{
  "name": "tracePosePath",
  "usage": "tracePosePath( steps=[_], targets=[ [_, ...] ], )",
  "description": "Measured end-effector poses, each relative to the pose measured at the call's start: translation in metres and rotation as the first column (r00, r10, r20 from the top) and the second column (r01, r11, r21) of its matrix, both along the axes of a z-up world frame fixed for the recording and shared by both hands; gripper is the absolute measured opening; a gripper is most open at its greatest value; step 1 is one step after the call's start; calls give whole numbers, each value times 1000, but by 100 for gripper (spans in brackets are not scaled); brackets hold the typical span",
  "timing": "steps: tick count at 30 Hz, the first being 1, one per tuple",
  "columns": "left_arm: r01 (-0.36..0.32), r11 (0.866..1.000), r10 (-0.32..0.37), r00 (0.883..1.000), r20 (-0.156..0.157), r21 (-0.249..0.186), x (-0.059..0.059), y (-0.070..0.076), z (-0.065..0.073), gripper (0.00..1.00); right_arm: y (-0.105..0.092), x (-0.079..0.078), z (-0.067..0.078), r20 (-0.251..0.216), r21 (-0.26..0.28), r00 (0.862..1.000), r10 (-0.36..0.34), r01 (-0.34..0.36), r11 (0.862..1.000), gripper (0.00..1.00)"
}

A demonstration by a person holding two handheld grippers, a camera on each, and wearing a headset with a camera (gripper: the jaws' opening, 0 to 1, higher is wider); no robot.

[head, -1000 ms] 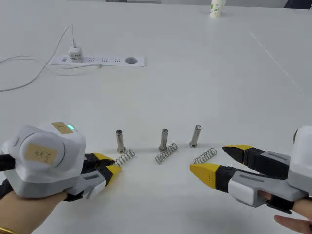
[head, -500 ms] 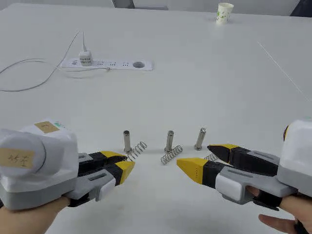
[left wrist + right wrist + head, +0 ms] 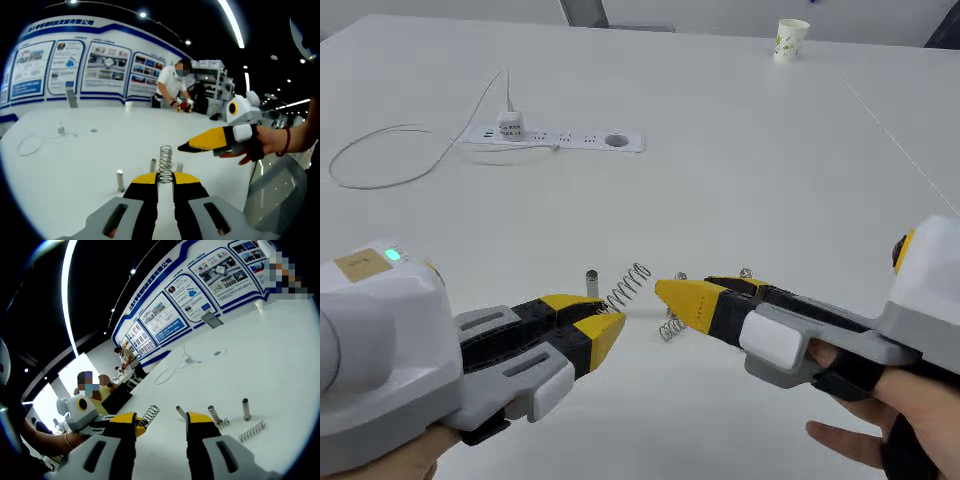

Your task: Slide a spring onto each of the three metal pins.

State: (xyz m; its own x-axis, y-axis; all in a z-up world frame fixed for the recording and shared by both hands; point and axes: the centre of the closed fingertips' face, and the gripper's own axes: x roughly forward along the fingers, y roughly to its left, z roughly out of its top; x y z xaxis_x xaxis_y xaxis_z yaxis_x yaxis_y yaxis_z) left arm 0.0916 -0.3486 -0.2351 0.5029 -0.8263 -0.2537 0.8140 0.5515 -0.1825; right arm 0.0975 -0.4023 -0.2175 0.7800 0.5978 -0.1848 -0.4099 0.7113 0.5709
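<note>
Head view looks steeply down on the table [image 3: 740, 170]; the 2 gripper views, low, share the pins [image 3: 120, 180].

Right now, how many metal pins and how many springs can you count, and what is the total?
Metal pins: 3
Springs: 3, one held in the jaws of the left gripper, two lying on the table
Total: 6
</note>
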Motion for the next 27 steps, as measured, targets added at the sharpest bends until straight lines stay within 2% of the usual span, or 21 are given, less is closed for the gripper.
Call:
tracePosePath(
  steps=[2,5,7,12,14,17,19,21,27],
  targets=[
    [3,1000,-3,1000,24,-6,-4,0,5,10,4,-1,3,-1,23,1000,9,-9,1000,38],
    [3,1000,-2,999,43,-5,-8,1,9,10,9,-1,8,1,68,1000,19,-19,997,34],
    [4,1000,-2,998,57,-22,-11,1,13,10,14,-3,13,-1,123,1000,27,-26,992,30],
    [19,999,-16,996,89,-36,-16,-1,21,10,22,-5,17,2,166,999,55,-54,985,27],
    [28,998,-22,995,101,-55,-17,-3,26,10,23,-5,20,9,183,998,56,-57,981,25],
    [29,998,-23,994,107,-57,-18,-3,27,10,26,-6,23,7,214,998,62,-62,975,23],
    [32,998,-26,993,113,-57,-18,-4,28,10,25,-5,26,28,227,998,53,-58,972,21],
    [40,997,-33,993,116,-59,-20,-5,28,10,26,-5,28,19,254,998,56,-59,965,19],
    [49,997,-41,992,117,-63,-22,-6,28,10,28,-6,28,13,265,998,67,-69,962,14]
  ],
)
